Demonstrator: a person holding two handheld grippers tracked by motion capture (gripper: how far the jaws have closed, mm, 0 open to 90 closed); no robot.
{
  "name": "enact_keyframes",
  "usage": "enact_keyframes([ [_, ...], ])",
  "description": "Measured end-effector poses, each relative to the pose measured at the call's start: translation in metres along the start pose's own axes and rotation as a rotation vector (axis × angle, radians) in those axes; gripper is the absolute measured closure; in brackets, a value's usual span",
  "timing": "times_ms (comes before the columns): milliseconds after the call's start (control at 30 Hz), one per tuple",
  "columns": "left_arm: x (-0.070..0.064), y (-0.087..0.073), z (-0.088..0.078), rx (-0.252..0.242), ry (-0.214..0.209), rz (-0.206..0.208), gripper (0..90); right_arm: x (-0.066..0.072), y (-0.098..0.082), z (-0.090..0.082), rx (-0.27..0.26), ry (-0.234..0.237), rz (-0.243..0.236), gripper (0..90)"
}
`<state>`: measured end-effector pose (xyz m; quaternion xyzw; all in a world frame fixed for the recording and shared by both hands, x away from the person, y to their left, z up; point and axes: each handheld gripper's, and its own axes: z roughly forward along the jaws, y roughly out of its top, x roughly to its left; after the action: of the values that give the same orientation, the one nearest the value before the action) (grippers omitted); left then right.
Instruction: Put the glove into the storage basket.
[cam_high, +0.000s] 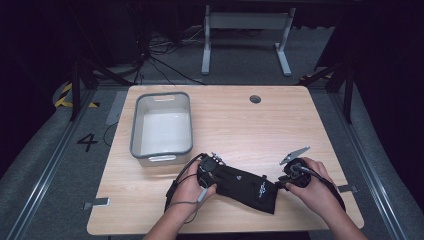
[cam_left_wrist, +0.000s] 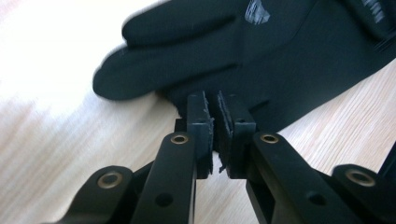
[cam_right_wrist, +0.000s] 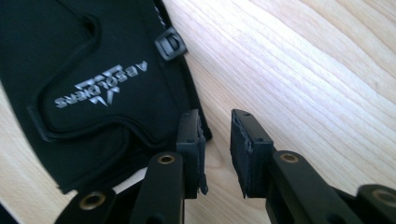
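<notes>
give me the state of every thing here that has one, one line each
black glove: lying flat on the table, between the two grippers
grey tub: upright, empty
left gripper: shut, jaws pinching the glove's edge
right gripper: open, jaws at the glove's cuff edge, holding nothing
table: bare apart from tub and glove

Black glove (cam_high: 245, 186) lying flat near my edge of the table (cam_high: 300, 120), right of middle, fingers toward my left, cuff with silver lettering and small buckle toward my right
</notes>
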<state>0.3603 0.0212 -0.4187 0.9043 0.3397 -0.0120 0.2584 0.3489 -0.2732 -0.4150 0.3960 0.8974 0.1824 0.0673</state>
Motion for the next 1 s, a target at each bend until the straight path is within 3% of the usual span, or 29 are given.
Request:
enact_keyframes([
  [133,-0.001,0.003,-0.004,-0.023,-0.009,0.007,81.0,-0.004,-0.003,-0.002,-0.006,0.0,0.011,74.3],
  [300,-0.006,0.011,-0.004,-0.044,-0.041,0.05,78.0,-0.007,-0.007,-0.005,-0.013,-0.005,0.018,73.8],
  [400,-0.01,0.017,-0.006,-0.043,-0.076,0.079,75.3,-0.01,-0.011,-0.007,-0.024,-0.002,0.037,73.9],
  [600,-0.017,0.031,-0.003,-0.017,-0.097,0.146,67.0,-0.016,-0.018,-0.014,-0.048,-0.001,0.069,71.8],
  [633,-0.019,0.036,-0.001,-0.012,-0.105,0.182,63.2,-0.018,-0.02,-0.016,-0.059,-0.003,0.077,70.8],
  [667,-0.019,0.036,-0.001,-0.012,-0.105,0.182,61.4,-0.018,-0.02,-0.016,-0.059,-0.003,0.077,70.8],
  [700,-0.021,0.04,0.002,-0.008,-0.104,0.221,60.4,-0.021,-0.021,-0.019,-0.066,-0.001,0.079,70.8],
  [733,-0.021,0.04,0.002,-0.008,-0.104,0.221,58.8,-0.021,-0.021,-0.019,-0.066,-0.001,0.079,70.8],
  [767,-0.024,0.043,0.007,0.005,-0.112,0.273,56.8,-0.022,-0.022,-0.02,-0.074,0.004,0.089,70.6],
  [800,-0.024,0.043,0.007,0.005,-0.112,0.273,54.5,-0.022,-0.022,-0.02,-0.074,0.004,0.089,70.6],
  [900,-0.032,0.047,0.014,0.021,-0.135,0.384,50.3,-0.024,-0.024,-0.021,-0.079,0.019,0.102,70.4],
  [1000,-0.034,0.05,0.018,0.012,-0.144,0.406,48.0,-0.024,-0.024,-0.022,-0.082,0.02,0.104,70.3],
])
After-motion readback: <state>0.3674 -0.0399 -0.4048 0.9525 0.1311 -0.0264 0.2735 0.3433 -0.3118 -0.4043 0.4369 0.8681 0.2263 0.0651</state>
